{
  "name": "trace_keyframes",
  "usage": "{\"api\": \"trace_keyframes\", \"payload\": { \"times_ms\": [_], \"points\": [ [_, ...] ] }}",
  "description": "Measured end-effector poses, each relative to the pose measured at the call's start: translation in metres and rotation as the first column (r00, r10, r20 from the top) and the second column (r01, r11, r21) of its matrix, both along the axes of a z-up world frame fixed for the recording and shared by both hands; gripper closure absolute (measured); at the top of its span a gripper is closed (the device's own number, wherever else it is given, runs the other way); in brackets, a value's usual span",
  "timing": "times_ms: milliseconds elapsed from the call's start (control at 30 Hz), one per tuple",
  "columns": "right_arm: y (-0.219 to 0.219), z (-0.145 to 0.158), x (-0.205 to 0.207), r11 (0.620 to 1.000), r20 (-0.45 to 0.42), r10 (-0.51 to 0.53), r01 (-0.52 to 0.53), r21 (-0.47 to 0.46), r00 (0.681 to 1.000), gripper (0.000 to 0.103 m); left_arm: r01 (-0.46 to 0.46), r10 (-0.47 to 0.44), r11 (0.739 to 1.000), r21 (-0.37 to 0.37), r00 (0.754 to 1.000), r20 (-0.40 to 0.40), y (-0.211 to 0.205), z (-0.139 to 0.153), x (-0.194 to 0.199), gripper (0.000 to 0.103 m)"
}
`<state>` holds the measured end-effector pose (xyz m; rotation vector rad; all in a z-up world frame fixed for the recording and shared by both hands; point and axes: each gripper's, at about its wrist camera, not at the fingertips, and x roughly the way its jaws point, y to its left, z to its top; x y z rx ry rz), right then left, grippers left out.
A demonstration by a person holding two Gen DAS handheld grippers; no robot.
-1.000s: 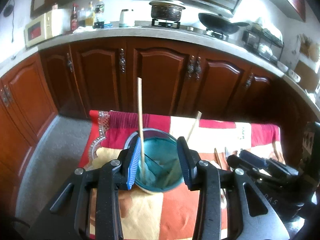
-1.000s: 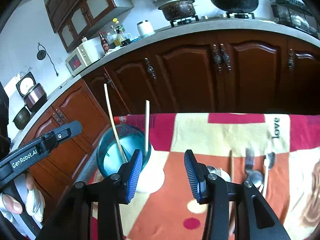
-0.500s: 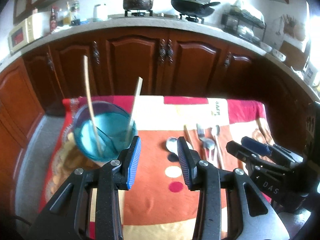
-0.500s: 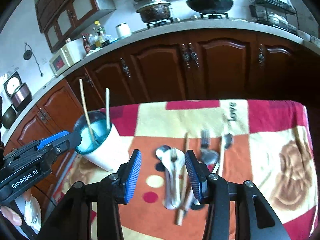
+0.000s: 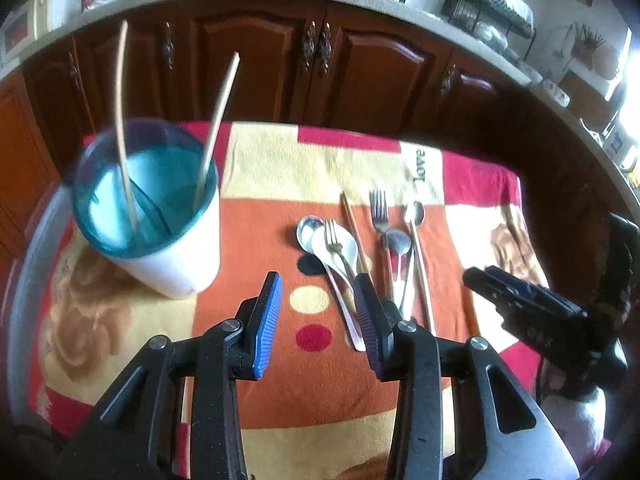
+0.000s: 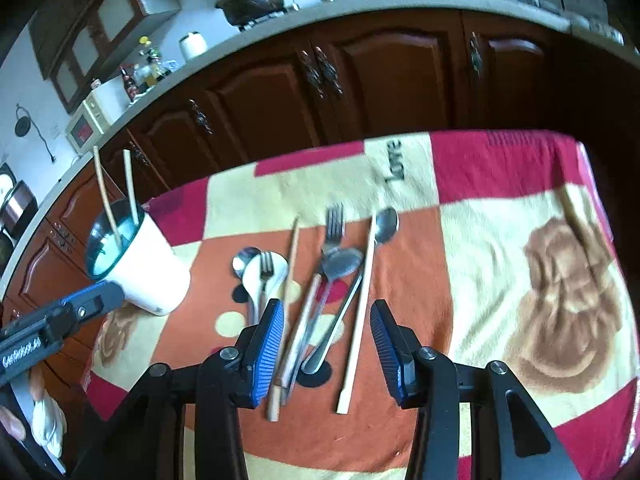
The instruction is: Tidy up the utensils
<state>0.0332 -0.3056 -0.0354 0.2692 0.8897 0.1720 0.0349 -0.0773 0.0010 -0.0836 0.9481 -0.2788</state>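
Note:
A white cup with a teal inside (image 5: 168, 256) (image 6: 148, 276) stands at the cloth's left and holds two wooden chopsticks (image 5: 122, 120) (image 6: 105, 196). Loose utensils lie mid-cloth: a white spoon (image 5: 338, 248) (image 6: 260, 272) with a small fork on it, a fork (image 5: 380, 210) (image 6: 334, 226), metal spoons (image 6: 340, 264), and wooden chopsticks (image 6: 358, 320) (image 5: 420, 264). My left gripper (image 5: 316, 312) is open and empty, above the cloth just left of the utensils. My right gripper (image 6: 326, 340) is open and empty, over the near ends of the utensils.
The table is covered by a red, orange and cream patterned cloth (image 6: 500, 248) (image 5: 280, 168). Dark wooden cabinets (image 6: 360, 80) run behind, under a counter with a stove, pots and a microwave (image 6: 86, 128). The right gripper's body shows in the left wrist view (image 5: 540, 316).
Both grippers have moved right, away from the cup, and tilted down toward the loose utensils. The cup now sits to the left in both views. Both stay open.

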Motion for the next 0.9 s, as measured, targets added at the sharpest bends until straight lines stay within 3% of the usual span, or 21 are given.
{"api": "trace_keyframes", "payload": {
  "times_ms": [333, 733, 900],
  "points": [
    [-0.018, -0.035, 0.040, 0.998, -0.064, -0.013, 0.017, 0.064, 0.998, 0.064, 0.003, -0.005, 1.000, -0.020, 0.997, -0.082, -0.010, -0.031, 0.018, 0.066],
    [-0.028, -0.058, 0.088, 1.000, -0.100, -0.013, 0.014, 0.011, 0.995, 0.064, -0.013, 0.005, 0.999, -0.050, 0.987, -0.163, -0.038, -0.064, 0.056, 0.067],
    [-0.024, -0.063, 0.097, 1.000, -0.096, 0.012, -0.010, 0.030, 0.995, 0.067, -0.030, 0.022, 0.998, -0.047, 0.985, -0.169, -0.044, -0.072, 0.070, 0.067]
  ]
}}
